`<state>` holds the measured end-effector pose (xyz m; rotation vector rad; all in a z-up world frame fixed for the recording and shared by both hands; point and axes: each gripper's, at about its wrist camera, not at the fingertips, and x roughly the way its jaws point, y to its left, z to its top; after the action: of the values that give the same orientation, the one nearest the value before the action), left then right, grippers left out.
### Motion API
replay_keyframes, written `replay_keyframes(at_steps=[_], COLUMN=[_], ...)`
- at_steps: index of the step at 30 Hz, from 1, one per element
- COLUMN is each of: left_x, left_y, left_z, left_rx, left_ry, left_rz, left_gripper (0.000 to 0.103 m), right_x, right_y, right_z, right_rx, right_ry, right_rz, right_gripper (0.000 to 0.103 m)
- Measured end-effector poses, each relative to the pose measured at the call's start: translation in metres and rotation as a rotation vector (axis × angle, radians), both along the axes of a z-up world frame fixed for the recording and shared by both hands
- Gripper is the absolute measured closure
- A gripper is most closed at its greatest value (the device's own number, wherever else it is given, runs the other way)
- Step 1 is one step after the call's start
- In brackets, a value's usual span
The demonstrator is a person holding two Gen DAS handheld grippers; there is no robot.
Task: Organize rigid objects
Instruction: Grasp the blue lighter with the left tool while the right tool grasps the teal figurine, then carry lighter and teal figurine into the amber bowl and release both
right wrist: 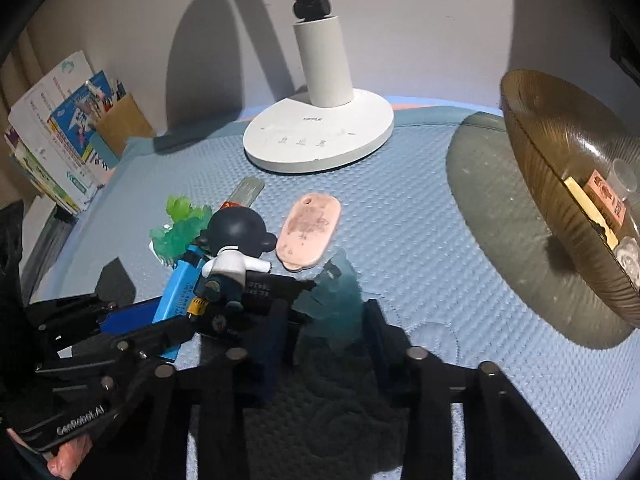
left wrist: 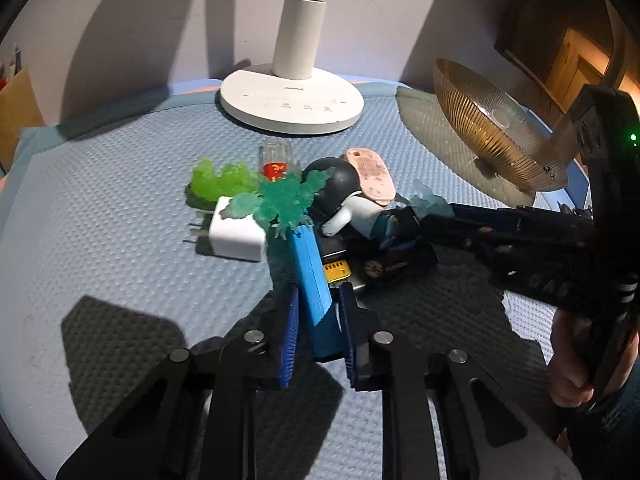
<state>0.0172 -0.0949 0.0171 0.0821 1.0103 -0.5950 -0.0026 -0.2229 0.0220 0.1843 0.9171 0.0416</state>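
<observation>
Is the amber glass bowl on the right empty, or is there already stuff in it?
Not empty. The right wrist view shows the amber glass bowl already holding a few items: a pink-labelled packet, a yellow strip and small clear pieces. What they are cannot be told.

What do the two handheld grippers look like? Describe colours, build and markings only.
Both are black linkage frames with round silver pivot pins. The left gripper has dark blue ribbed finger pads. The right gripper has dark fingers, and a green indicator light on its body in the left view. White "GenRobot.AI" lettering marks the left gripper's body.
</observation>
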Motion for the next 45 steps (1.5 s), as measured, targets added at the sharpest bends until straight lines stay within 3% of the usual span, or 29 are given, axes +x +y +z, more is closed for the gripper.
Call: replay_keyframes(at_steps=[8, 14, 16, 18, 20, 22, 24, 27, 28, 31, 33, 36, 37, 40, 45], left_x=[-0.044, -0.067, -0.064, -0.061, -0.06, -0.06, -0.061, -0.065, -0.066, -0.071, -0.072, -0.069, -0.07, -0.075, -0.083], left_y=[0.03, 0.048, 0.056, 0.062, 0.066, 0.069, 0.065, 0.049, 0.044, 0.027, 0.022, 0.025, 0.026, 0.027, 0.009], left_z=[0.012, 0.002, 0.0, 0.002, 0.002, 0.003, 0.002, -0.001, -0.002, -0.005, -0.005, -0.002, 0.0, 0.01, 0.058], left_rx=[-0.033, -0.033, -0.054, -0.019, 0.017, 0.025, 0.038, 0.077, 0.091, 0.164, 0.19, 0.155, 0.156, 0.105, 0.036], left_ry=[-0.005, 0.042, 0.06, 0.035, 0.014, 0.024, 0.03, 0.014, 0.008, -0.038, -0.065, -0.047, -0.052, -0.062, -0.155], left_rz=[-0.018, 0.01, 0.044, 0.091, 0.117, 0.117, 0.097, 0.062, 0.049, 0.029, 0.037, 0.053, 0.057, 0.05, 0.017], left_gripper=[0.094, 0.094, 0.089, 0.076, 0.075, 0.072, 0.063, 0.051, 0.051, 0.058, 0.081, 0.082, 0.082, 0.082, 0.082], right_x=[-0.064, -0.106, -0.109, -0.113, -0.116, -0.119, -0.122, -0.123, -0.123, -0.121, -0.118, -0.116, -0.116, -0.12, -0.139], right_y=[0.013, 0.028, 0.026, 0.025, 0.025, 0.027, 0.027, 0.026, 0.026, 0.026, 0.032, 0.048, 0.05, 0.051, 0.015], right_z=[0.029, 0.011, 0.002, -0.003, -0.006, -0.01, -0.014, -0.018, -0.019, -0.019, -0.02, -0.021, -0.021, -0.018, 0.032], right_rx=[0.015, 0.001, 0.019, 0.032, 0.017, -0.005, -0.009, -0.001, -0.005, 0.01, -0.01, -0.094, -0.11, -0.126, -0.082], right_ry=[-0.073, -0.034, -0.012, -0.01, -0.02, -0.015, -0.011, 0.002, -0.001, -0.002, 0.001, -0.011, -0.016, -0.04, -0.158], right_rz=[0.045, 0.073, 0.071, 0.072, 0.073, 0.081, 0.08, 0.075, 0.067, 0.066, 0.071, 0.071, 0.068, 0.061, -0.019], right_gripper=[0.069, 0.069, 0.069, 0.069, 0.069, 0.069, 0.069, 0.058, 0.05, 0.049, 0.049, 0.052, 0.064, 0.064, 0.064])
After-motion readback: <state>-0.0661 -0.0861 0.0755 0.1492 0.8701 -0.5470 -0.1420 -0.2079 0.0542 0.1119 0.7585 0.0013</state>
